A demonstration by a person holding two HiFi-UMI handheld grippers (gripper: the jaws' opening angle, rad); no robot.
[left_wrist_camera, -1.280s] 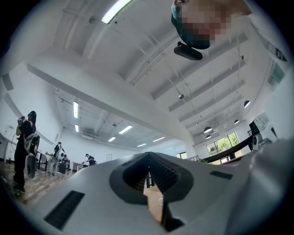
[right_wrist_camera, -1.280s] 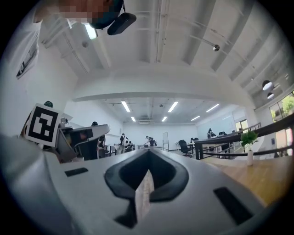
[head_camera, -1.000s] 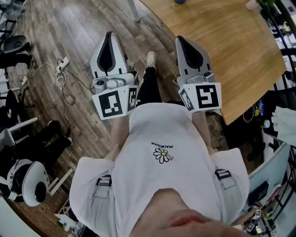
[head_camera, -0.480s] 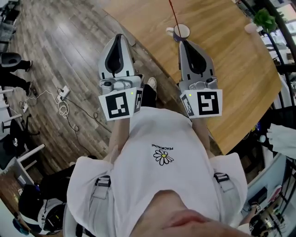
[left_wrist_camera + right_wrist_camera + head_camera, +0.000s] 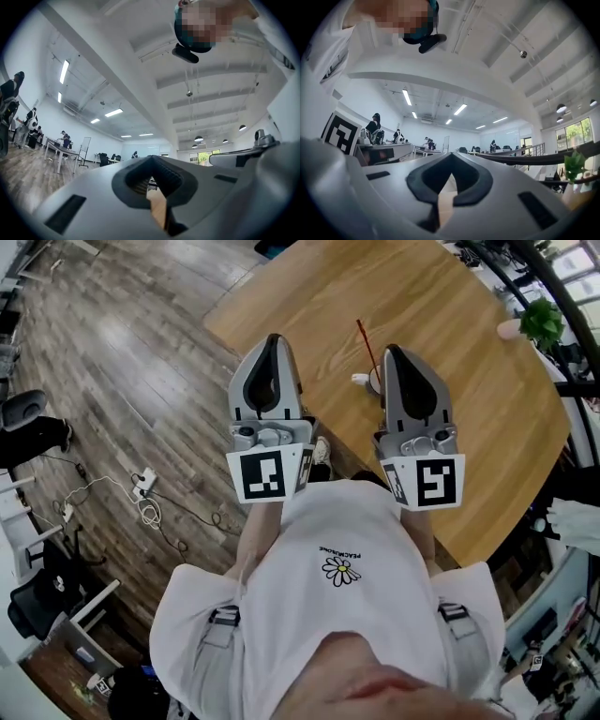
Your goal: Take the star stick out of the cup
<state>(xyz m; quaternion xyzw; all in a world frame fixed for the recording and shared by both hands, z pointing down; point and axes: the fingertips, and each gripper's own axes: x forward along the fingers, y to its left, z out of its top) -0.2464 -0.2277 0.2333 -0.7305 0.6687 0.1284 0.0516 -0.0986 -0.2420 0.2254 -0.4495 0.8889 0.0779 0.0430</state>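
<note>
Left gripper (image 5: pixel 273 341): in my left hand, jaws together, nothing between them; through the slit below the pads only a strip of the table (image 5: pixel 450 306) shows. It hangs over the table's near edge, well apart from the cup (image 5: pixel 371 382). Right gripper (image 5: pixel 399 352): in my right hand, jaws likewise brought together and empty. Seen from the head view its nose lies just right of the cup and covers most of the cup's right side; I cannot tell whether it touches the cup. Cup: white, on the wooden table between the two grippers and nearer the right one, its handle towards the left. Star stick (image 5: pixel 367 346): thin and red, standing in the cup and leaning up and to the left, clear of both grippers. Further things: a small green plant (image 5: pixel 541 321) near the table's far right edge; a tangle of cables (image 5: pixel 148 509) on the plank floor (image 5: pixel 122 352) to my left.
</note>
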